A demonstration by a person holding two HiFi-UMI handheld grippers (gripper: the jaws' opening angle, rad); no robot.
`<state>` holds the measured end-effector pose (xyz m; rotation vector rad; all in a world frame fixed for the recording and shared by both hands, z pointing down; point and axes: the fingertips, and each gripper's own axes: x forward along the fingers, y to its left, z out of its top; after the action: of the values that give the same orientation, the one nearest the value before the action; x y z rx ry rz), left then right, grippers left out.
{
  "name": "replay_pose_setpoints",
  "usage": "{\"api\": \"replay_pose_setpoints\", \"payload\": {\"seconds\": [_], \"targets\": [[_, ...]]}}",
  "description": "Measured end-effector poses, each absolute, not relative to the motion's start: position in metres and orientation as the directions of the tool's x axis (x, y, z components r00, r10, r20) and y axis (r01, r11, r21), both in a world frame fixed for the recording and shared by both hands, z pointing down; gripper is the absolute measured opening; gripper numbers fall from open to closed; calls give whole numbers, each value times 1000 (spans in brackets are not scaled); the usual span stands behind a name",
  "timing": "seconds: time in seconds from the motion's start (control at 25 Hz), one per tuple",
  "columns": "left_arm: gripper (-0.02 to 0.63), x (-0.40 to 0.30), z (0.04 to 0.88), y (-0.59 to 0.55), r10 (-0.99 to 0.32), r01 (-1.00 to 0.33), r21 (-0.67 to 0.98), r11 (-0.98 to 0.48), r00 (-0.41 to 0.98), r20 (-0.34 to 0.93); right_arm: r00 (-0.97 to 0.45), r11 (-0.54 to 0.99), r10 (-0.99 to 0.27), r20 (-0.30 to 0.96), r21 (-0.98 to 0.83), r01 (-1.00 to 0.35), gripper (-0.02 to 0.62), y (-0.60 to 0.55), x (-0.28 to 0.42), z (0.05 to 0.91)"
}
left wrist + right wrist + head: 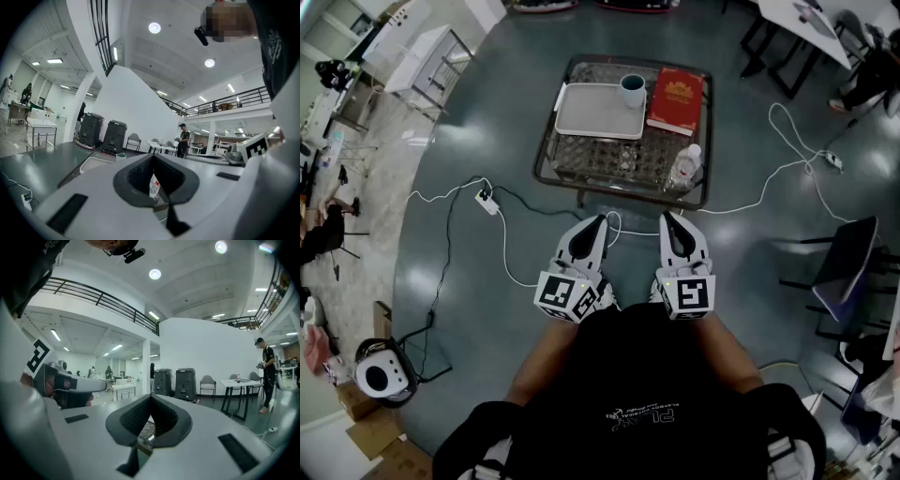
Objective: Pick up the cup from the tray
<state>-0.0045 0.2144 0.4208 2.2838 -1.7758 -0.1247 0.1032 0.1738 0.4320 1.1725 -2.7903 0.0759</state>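
On the low wire-topped table [546, 155] ahead, the teal cup [632, 90] stands at the far right corner of the white tray [592, 114], just beside a red book [676, 100], with a clear plastic bottle [684, 169] nearer the table's front right edge. Close to the person's body, well short of the table, the left gripper [600, 221] and right gripper [667, 218] both point forward, each with its jaws pressed together on nothing.
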Motion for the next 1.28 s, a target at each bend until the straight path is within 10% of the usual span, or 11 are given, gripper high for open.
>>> {"api": "replay_pose_setpoints", "payload": {"seconds": [1.28], "targets": [[9,-72,438,233,-932,-918,220,-329,353,79,-602,604,-788,129,-20,-796,9,198,41,440]]}}
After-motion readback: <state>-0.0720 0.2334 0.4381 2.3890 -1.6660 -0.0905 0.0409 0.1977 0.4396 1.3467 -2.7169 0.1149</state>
